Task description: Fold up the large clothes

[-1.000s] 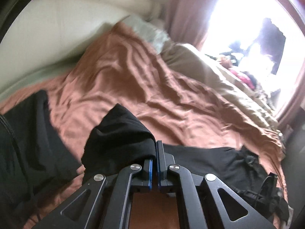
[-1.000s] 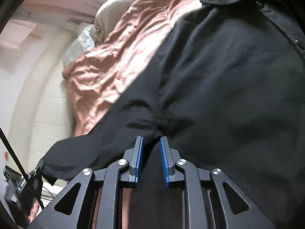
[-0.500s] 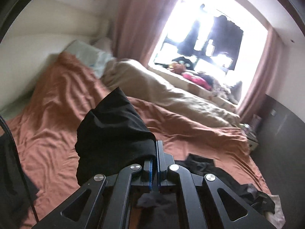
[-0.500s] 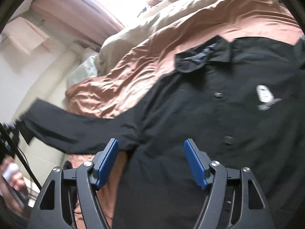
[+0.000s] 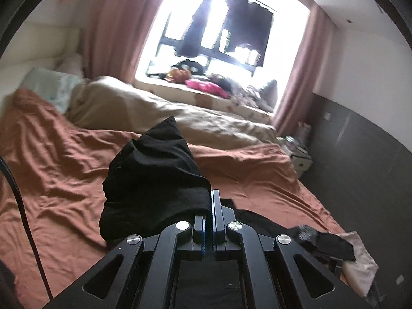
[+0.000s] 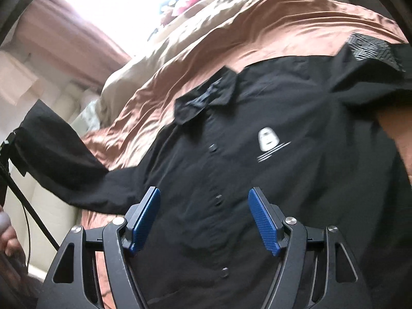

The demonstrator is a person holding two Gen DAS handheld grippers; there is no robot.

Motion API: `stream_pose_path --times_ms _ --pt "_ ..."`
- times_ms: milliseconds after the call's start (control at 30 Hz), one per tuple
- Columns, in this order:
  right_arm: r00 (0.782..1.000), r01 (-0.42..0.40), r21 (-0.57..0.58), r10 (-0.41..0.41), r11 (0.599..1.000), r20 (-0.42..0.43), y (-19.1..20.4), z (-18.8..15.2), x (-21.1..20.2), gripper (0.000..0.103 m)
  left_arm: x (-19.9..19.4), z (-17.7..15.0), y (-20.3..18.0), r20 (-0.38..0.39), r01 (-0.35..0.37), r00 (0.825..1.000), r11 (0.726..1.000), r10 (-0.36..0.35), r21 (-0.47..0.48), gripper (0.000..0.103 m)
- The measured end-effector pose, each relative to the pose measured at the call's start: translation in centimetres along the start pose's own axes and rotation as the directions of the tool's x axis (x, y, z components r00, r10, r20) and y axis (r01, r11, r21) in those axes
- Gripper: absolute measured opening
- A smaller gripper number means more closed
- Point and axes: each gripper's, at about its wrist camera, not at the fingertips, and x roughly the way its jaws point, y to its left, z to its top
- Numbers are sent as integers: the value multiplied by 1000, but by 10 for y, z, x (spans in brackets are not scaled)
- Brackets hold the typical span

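Note:
A black button-up shirt (image 6: 257, 180) with a white chest logo lies face up on the rust-coloured bed sheet (image 6: 231, 38), collar toward the far side. My right gripper (image 6: 203, 211) hovers open above the shirt's front, nothing between its blue pads (image 6: 144, 213). One sleeve (image 6: 59, 154) is lifted off the bed to the left in the right wrist view. In the left wrist view my left gripper (image 5: 211, 206) is shut on that black sleeve end (image 5: 154, 180), which bunches up over the left finger above the sheet (image 5: 51, 167).
A beige duvet (image 5: 167, 118) and pale pillow (image 5: 49, 87) lie beyond the sheet under a bright window with pink curtains. Other dark and white clothes (image 5: 334, 242) sit at the bed's right edge. A black cable (image 5: 23, 206) hangs at left. A hand (image 6: 6, 229) shows at the left edge.
My right gripper opened, let go of the shirt and drew back, bringing collar and logo into view. My left gripper, still shut on the sleeve, rose and swung toward the window.

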Motion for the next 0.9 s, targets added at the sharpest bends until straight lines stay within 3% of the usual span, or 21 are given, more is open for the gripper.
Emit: stream_pose_path --times_ms 233,400,467,533,600,733,833,900 --pt "1000 -15 103 14 995 9 -24 2 -8 70 55 -18 -45 -104 120 988 992 -116 38 3" --pt "999 36 156 -41 987 31 -41 7 -10 69 97 -48 -75 -224 214 954 976 -199 46 4" --pt "998 44 182 -52 982 39 -47 9 -11 69 113 -62 -85 -282 245 933 968 -223 44 18" --pt "997 45 205 -56 978 48 -53 10 -15 70 129 -79 -93 -345 271 906 962 -244 31 59" --pt "996 46 219 -60 975 58 -57 13 -19 69 143 -98 -99 -405 288 880 957 -249 37 75" --pt "996 59 228 -73 972 53 -59 12 -16 69 158 -125 -90 -486 261 846 965 -217 23 76" --pt "996 64 220 -76 973 43 -55 11 -6 70 153 -128 -69 -483 220 855 976 -190 5 76" --pt "996 75 198 -84 977 37 -50 11 3 69 144 -123 -51 -467 176 870 984 -157 -4 76"
